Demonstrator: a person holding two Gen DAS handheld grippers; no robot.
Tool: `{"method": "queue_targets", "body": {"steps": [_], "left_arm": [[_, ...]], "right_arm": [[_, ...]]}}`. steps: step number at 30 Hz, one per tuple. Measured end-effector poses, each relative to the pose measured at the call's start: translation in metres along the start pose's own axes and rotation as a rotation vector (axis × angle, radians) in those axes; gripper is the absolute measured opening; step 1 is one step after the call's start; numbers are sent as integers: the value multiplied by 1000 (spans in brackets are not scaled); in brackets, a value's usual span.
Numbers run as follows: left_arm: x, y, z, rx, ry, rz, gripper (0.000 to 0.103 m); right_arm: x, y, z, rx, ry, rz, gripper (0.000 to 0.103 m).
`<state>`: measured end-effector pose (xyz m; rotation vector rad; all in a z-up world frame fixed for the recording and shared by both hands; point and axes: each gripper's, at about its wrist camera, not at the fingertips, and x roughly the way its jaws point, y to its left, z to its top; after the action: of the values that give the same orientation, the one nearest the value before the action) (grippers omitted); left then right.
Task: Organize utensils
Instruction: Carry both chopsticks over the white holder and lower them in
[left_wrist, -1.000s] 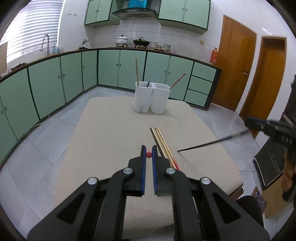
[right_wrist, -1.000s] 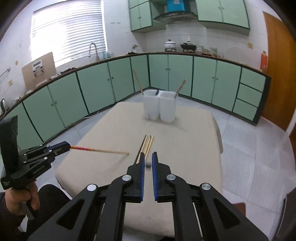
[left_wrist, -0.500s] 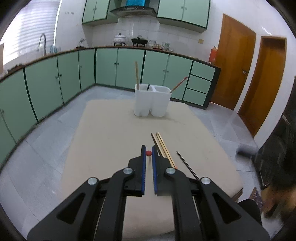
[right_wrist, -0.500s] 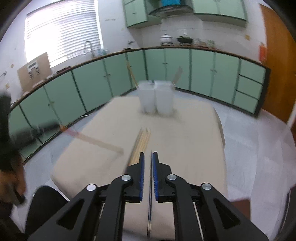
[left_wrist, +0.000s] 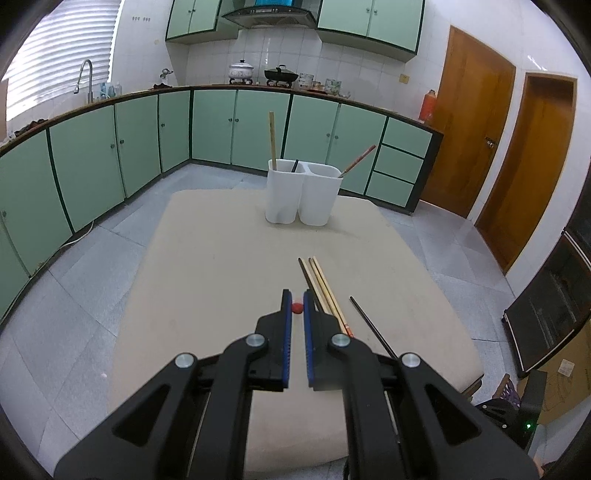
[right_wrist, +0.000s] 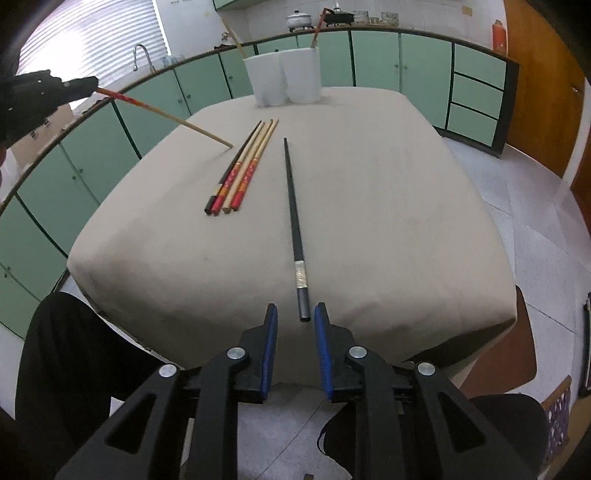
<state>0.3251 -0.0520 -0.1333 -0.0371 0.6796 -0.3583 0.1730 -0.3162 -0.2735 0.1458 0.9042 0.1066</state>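
Note:
A white two-part holder (left_wrist: 303, 195) stands at the table's far end with several chopsticks in it; it also shows in the right wrist view (right_wrist: 284, 77). My left gripper (left_wrist: 296, 307) is shut on a red-ended wooden chopstick (right_wrist: 162, 115), held above the table with its tip pointing down at the cloth. A bundle of chopsticks (right_wrist: 242, 166) lies mid-table, also in the left wrist view (left_wrist: 321, 291). A black chopstick (right_wrist: 293, 218) lies to their right, also in the left wrist view (left_wrist: 371, 326). My right gripper (right_wrist: 295, 317) is open just behind the black chopstick's near end.
The table (right_wrist: 388, 177) has a beige cloth. Green cabinets (left_wrist: 110, 155) run around the left and back. Wooden doors (left_wrist: 532, 155) are at the right. A person's dark-clothed leg (right_wrist: 62, 354) is at the table's near left edge.
My right gripper has let go of the black chopstick, which now lies on the table, and has opened, dropped low and pulled back. The left gripper still holds its chopstick.

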Motion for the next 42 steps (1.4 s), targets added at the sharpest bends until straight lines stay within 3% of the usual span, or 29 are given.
{"method": "queue_targets", "body": {"steps": [3, 6, 13, 21, 31, 42], "left_arm": [[0, 0, 0, -1, -1, 1, 5], [-1, 0, -1, 0, -2, 2, 5], [-3, 6, 0, -5, -5, 12, 5], [-2, 7, 7, 10, -6, 12, 5], [11, 10, 32, 38, 20, -15, 5], [24, 9, 74, 40, 49, -45, 5]], "right_arm": [[5, -3, 1, 11, 7, 16, 19], [8, -2, 2, 4, 6, 21, 7], [-23, 0, 26, -2, -87, 32, 6], [-72, 10, 114, -80, -180, 43, 6], [-73, 24, 232, -217, -120, 39, 6], [-68, 34, 291, -265, -63, 18, 6]]}}
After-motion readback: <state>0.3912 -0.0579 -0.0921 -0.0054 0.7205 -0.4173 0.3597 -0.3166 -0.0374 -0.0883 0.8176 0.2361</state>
